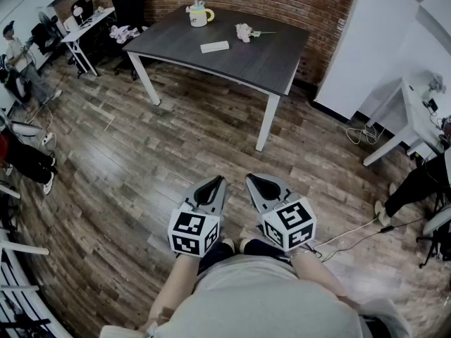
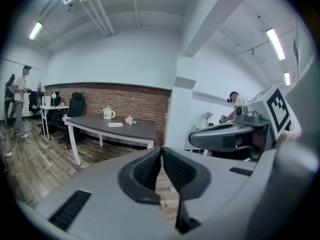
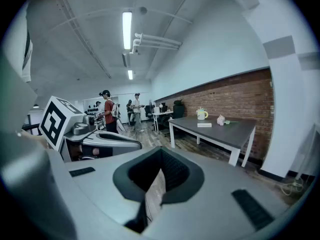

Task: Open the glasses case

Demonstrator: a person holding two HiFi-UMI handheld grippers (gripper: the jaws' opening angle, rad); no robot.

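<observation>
Left tool (image 1: 217, 183) and right tool (image 1: 254, 182) are held side by side, low in front of the person, above the wooden floor (image 1: 127, 182). Each tool's jaws are pressed together at the tips, with nothing between them. The glasses case (image 1: 215, 46), a flat pale oblong, lies on the dark table (image 1: 275, 62), well apart from both tools. Whether its lid is up is too small to tell. A mug (image 1: 199, 15) with a yellow handle stands near it on the table; its contents cannot be made out. A pale crumpled item (image 1: 244, 32) lies to one side.
</observation>
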